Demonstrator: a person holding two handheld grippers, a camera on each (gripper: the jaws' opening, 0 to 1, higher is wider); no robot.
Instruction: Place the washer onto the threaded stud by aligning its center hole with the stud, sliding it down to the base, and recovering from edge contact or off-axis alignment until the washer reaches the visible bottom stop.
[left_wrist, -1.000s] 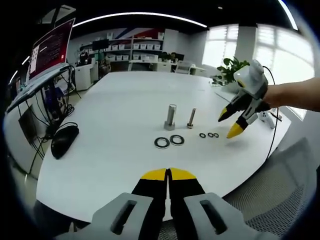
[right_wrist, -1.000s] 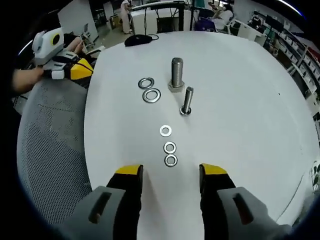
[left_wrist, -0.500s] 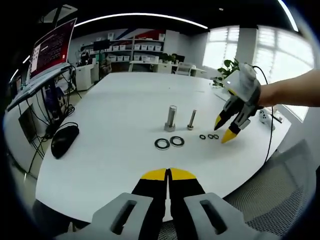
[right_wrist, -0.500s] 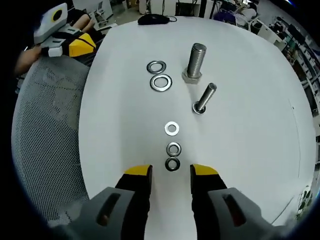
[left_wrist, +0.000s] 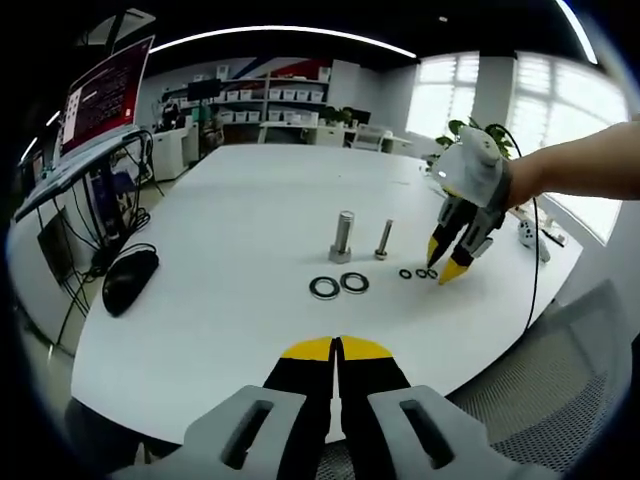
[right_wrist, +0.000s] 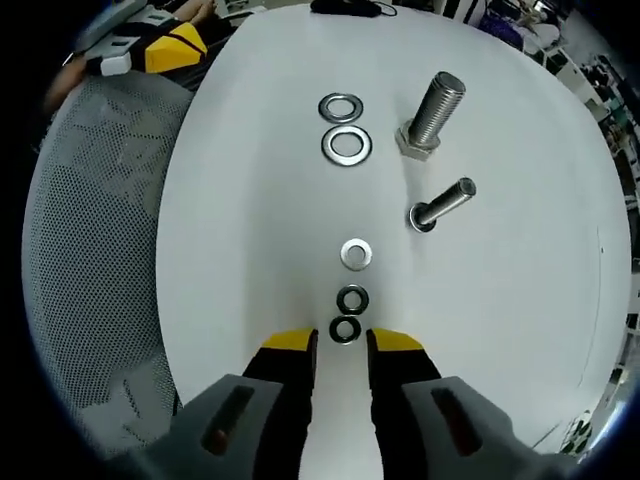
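Two threaded studs stand head-down on the white table (right_wrist: 520, 300): a thick one (right_wrist: 432, 110) (left_wrist: 343, 235) and a thin one (right_wrist: 440, 205) (left_wrist: 383, 238). Two large washers (right_wrist: 341, 106) (right_wrist: 347, 144) lie beside the thick stud. Three small washers lie in a row, and the nearest small washer (right_wrist: 345, 329) (left_wrist: 432, 272) sits just ahead of my right gripper (right_wrist: 343, 345) (left_wrist: 445, 265), level with the narrow gap between its yellow tips. That gripper is open and tilted down at the table. My left gripper (left_wrist: 338, 346) (right_wrist: 165, 48) hangs shut over the table's near edge, holding nothing.
A grey mesh chair (right_wrist: 90, 250) stands against the table edge. A black mouse (left_wrist: 128, 280) lies at the table's left side. A monitor on a stand (left_wrist: 100, 90) is beyond it. A person's arm (left_wrist: 580, 170) holds the right gripper.
My right gripper has come down closer to the row of small washers and its jaws have narrowed around the nearest one. The left gripper has stayed put.
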